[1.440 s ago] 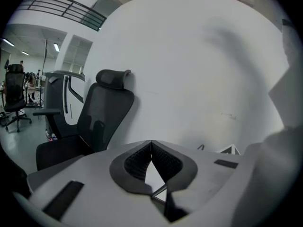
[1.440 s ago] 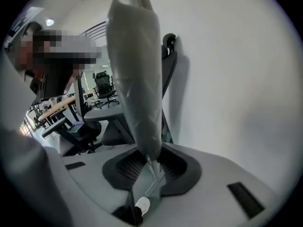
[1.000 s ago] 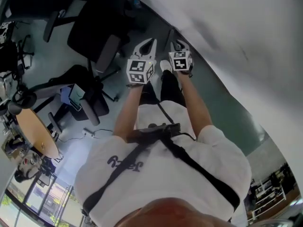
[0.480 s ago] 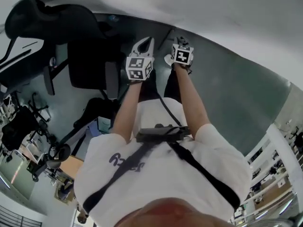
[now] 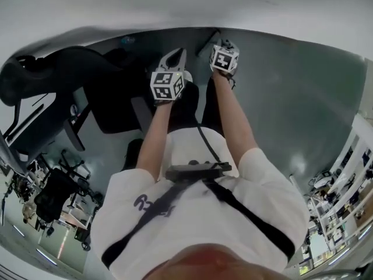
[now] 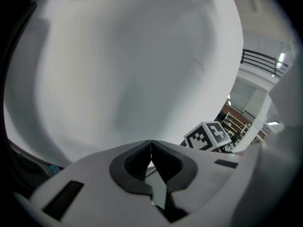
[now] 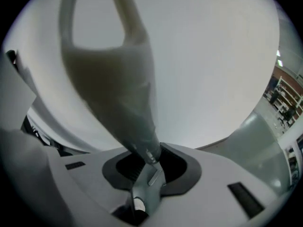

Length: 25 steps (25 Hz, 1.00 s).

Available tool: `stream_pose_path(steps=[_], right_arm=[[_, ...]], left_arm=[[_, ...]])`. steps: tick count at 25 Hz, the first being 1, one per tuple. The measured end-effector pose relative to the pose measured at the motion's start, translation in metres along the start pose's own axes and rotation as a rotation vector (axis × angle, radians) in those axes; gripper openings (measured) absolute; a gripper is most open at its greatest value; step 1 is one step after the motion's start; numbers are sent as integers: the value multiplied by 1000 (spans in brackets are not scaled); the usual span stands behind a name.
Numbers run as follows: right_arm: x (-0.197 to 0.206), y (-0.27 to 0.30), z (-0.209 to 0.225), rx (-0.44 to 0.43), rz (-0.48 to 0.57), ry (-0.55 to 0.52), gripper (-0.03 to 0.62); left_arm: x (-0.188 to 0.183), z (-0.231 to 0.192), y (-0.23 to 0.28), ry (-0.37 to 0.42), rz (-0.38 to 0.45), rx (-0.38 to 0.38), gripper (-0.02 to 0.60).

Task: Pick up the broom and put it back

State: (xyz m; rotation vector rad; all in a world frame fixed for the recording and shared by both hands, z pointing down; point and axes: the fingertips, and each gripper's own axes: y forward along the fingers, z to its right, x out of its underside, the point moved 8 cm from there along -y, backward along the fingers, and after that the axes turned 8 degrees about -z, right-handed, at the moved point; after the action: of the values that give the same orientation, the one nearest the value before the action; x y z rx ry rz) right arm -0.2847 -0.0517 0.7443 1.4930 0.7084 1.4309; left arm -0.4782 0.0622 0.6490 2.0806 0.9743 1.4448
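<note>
Right gripper (image 7: pixel 150 161): jaws closed on the narrow end of the broom (image 7: pixel 111 79), a pale cream part, blurred, which widens away from the jaws and forks into an open loop at the top. Behind it, a white wall (image 7: pixel 213 56). Grey-green floor (image 7: pixel 258 141) lower right; shelving (image 7: pixel 284 103) far right.

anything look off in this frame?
Nothing spilled or damaged. The right gripper grips the broom by its pale looped end, which leans left in that gripper's view rather than straight along the jaws. The left gripper is shut and empty.
</note>
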Motion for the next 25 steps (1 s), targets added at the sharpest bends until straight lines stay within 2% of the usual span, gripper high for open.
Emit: stream_pose_path(steps=[4, 6, 9, 14, 23, 24, 25], right_arm=[[-16, 9, 10, 13, 55, 124, 95], [-27, 20, 7, 2, 68, 142, 95], [-40, 40, -2, -23, 17, 94, 95], [-82, 49, -13, -58, 95, 49, 97], [-81, 39, -1, -64, 71, -9, 98], [-80, 38, 2, -68, 72, -12, 105], [-78, 38, 4, -77, 66, -14, 161]], left_arm=[[-4, 4, 11, 25, -20, 29, 12], [-7, 0, 14, 34, -22, 33, 12], [-13, -6, 15, 37, -16, 34, 12], [-11, -6, 12, 29, -30, 28, 12], [2, 1, 9, -2, -44, 48, 12], [1, 3, 10, -1, -42, 50, 12], [1, 5, 10, 1, -40, 52, 12]])
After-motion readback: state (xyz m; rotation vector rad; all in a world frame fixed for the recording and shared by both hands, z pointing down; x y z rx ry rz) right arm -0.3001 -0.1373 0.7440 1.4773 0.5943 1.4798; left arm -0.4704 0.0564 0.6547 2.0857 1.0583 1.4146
